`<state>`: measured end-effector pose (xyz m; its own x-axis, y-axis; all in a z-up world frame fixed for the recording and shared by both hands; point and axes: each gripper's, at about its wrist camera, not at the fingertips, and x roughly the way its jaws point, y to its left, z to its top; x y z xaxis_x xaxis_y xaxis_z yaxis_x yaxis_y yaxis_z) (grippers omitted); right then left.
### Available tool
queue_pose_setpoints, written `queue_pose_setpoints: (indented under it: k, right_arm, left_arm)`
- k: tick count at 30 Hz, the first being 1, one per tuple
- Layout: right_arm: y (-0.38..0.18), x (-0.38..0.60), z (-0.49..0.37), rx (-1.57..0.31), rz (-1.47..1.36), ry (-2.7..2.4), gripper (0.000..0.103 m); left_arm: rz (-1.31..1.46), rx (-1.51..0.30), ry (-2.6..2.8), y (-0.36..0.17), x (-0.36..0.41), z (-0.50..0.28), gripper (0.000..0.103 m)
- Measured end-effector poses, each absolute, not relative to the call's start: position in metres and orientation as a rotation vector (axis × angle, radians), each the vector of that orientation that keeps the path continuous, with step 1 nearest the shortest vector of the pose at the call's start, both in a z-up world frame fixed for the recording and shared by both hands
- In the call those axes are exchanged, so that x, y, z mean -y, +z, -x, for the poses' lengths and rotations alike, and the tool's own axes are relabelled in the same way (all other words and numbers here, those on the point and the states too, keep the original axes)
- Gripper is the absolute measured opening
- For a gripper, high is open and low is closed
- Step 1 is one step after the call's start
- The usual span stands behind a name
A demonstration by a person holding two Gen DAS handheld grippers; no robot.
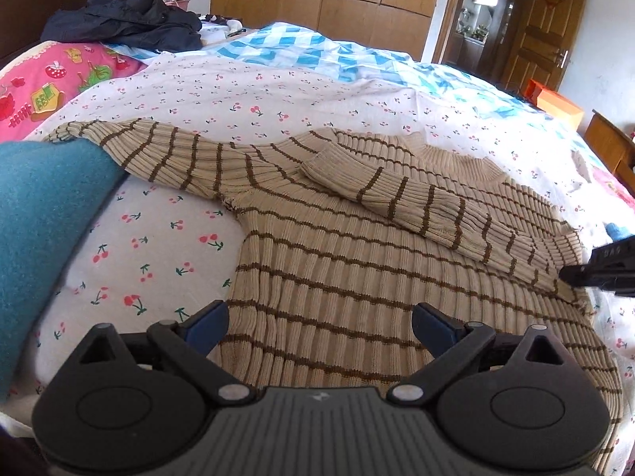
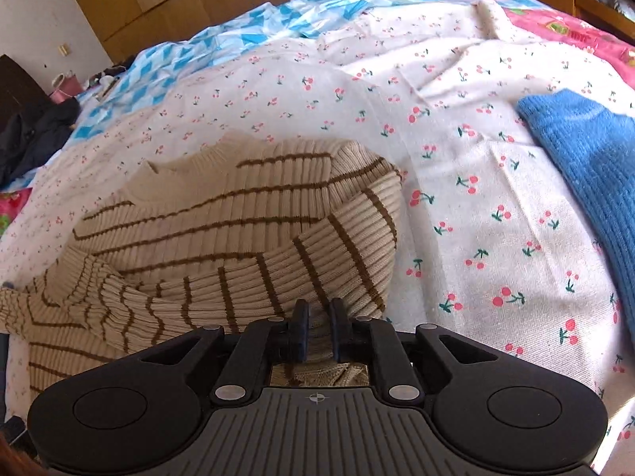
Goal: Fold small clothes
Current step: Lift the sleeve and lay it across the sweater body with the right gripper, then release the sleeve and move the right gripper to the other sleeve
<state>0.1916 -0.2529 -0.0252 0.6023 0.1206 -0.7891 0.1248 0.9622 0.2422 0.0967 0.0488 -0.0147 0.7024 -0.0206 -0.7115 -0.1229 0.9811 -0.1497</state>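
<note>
Sleeve (image 2: 254,289) folding underway: our right tongs (image 2: 317,327) pinch sweater (image 1: 357,277) knit, left tongs (image 1: 319,331) gape empty. Next we fold other sleeve (image 1: 158,154).

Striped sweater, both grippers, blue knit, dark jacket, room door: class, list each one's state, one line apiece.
Striped sweater: flat on the cherry-print sheet, one sleeve folded across the chest, the other stretched out.
Left gripper: open, over the hem, holding nothing.
Right gripper: nearly closed, sweater knit between its pads.
Blue knit: lying beside the sweater.
Dark jacket: crumpled in a heap.
Door: open.
</note>
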Motion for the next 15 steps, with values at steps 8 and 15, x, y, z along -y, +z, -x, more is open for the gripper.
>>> queue_pose_setpoints:
  k: [8,15]
  right_arm:
    - [0.010,0.147,-0.200,-0.843,-0.082,0.330,0.021]
    - [-0.003,0.046,-0.231,-0.826,0.092,0.536,0.043]
  left_arm:
    - [0.242,-0.784,0.059,-0.003,-0.062,-0.085,0.103]
    - [0.227,-0.731,0.108,0.002,-0.074,-0.078,0.103]
